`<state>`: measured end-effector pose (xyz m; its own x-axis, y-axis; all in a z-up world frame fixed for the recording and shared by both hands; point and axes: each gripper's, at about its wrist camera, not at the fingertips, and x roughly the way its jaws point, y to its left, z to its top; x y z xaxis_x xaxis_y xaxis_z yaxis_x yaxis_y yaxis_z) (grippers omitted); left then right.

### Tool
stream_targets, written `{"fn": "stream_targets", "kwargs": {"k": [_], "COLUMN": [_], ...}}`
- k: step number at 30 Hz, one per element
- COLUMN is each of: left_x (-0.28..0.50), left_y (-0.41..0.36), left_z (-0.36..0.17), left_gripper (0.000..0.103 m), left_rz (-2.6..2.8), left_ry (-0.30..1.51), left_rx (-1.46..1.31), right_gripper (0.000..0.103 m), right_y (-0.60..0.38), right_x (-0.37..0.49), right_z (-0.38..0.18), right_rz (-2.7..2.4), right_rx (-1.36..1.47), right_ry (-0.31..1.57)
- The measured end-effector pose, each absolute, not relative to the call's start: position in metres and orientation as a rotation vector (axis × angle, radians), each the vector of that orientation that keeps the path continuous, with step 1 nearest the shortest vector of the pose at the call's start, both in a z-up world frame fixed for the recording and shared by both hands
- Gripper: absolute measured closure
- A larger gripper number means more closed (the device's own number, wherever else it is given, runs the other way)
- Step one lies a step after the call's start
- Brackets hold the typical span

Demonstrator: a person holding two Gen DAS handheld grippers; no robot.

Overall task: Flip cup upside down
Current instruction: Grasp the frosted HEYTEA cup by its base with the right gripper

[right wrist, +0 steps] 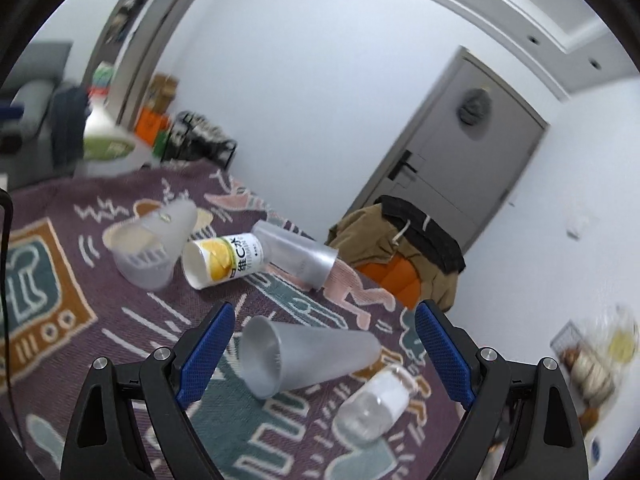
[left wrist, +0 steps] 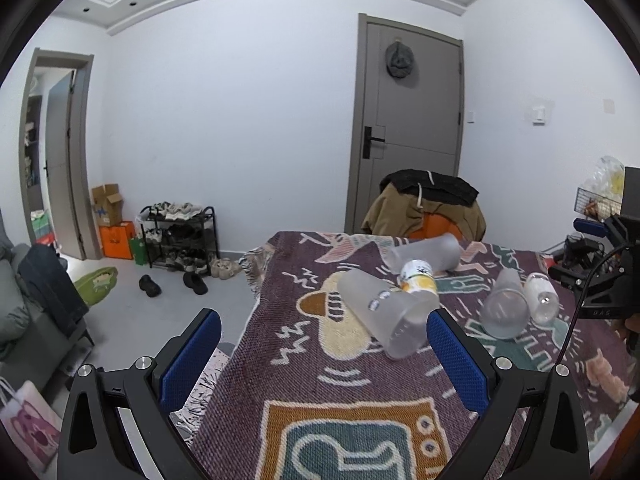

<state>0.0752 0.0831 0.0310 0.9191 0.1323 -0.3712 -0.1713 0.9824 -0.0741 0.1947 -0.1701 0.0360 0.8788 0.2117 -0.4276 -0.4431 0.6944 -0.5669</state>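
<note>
Several cups lie on their sides on a patterned purple tablecloth [left wrist: 360, 384]. A frosted cup [right wrist: 308, 356] lies just ahead of my right gripper [right wrist: 324, 326], between its open fingers, mouth to the left. It also shows in the left wrist view [left wrist: 505, 305]. Another frosted cup [left wrist: 386, 312] lies ahead of my open left gripper [left wrist: 324, 330], near its right finger; it also shows in the right wrist view [right wrist: 150, 240]. A yellow-labelled paper cup [right wrist: 224, 254] and a third frosted cup [right wrist: 298, 254] lie behind. Both grippers are empty.
A small clear bottle with white contents [right wrist: 376, 400] lies beside the nearest frosted cup. A chair draped with jackets [left wrist: 428, 208] stands beyond the table's far edge. The table's left edge drops to the floor, with a shoe rack [left wrist: 180, 236] by the wall.
</note>
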Motion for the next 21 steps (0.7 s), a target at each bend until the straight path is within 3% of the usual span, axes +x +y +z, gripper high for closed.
{"fn": "stream_targets", "kwargs": {"k": [14,19,21], "left_x": [0.128,0.159,0.172], "left_y": [0.112,0.117,0.120], "left_z": [0.035,0.036,0.035], "left_gripper": [0.000,0.000,0.000], "left_rz": [0.194,0.186,0.185], "left_ry": [0.426,0.471,0.490], "left_rx": [-0.173,-0.184,-0.189], "right_gripper": [0.011,0.023,0.024], "right_y": [-0.133,-0.118,-0.115], "right_x": [0.265,0.299,0.310], "right_z": [0.038,0.026,0.023], "right_rz": [0.513,0.553,0.571], "right_rx": [-1.004,-1.114,-1.138], "right_ry": [0.366,0.425,0.434]}}
